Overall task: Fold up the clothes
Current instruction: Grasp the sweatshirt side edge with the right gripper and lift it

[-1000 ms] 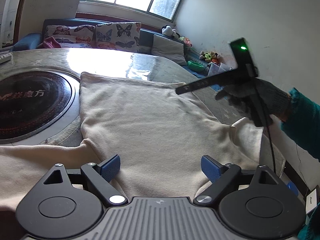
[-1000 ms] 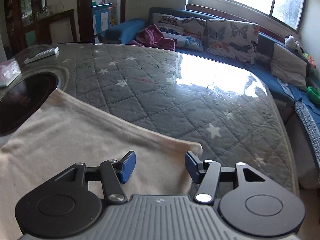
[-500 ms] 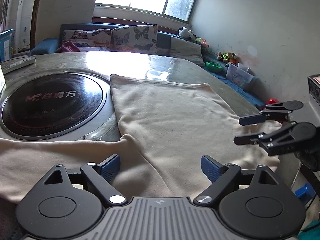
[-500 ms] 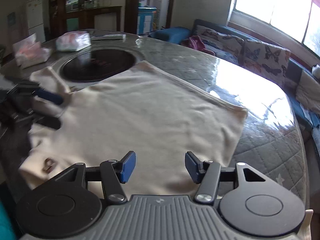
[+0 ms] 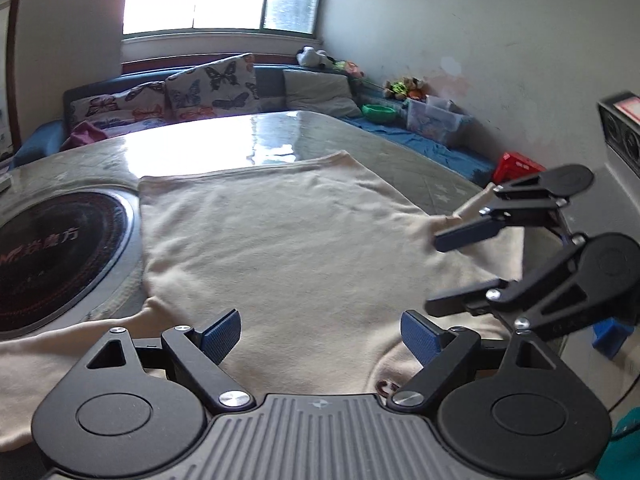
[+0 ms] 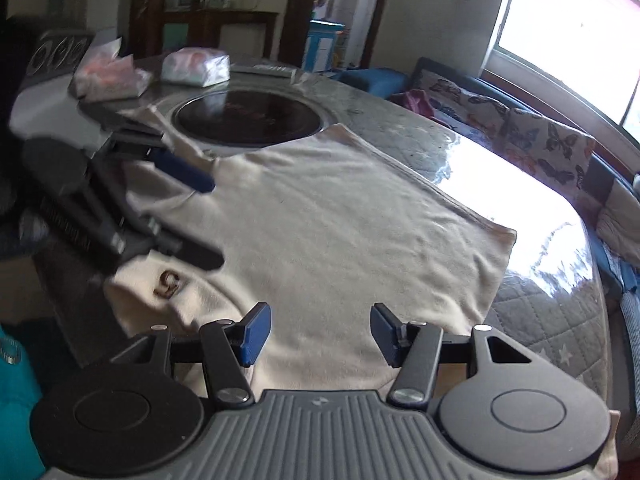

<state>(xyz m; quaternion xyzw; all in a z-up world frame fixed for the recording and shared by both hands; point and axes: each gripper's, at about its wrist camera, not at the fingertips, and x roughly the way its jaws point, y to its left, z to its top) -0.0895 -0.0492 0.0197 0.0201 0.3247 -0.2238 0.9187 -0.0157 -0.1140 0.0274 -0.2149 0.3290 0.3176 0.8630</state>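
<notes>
Lying spread on the surface, the cream sweater is seen flat beside the round black hotplate, its sleeves out to either side. Both the left tongs and right tongs are held apart above it, nothing gripped. A sleeve fold is judged to be in hand; for that, an edge would need pinching and carrying across the body.
</notes>
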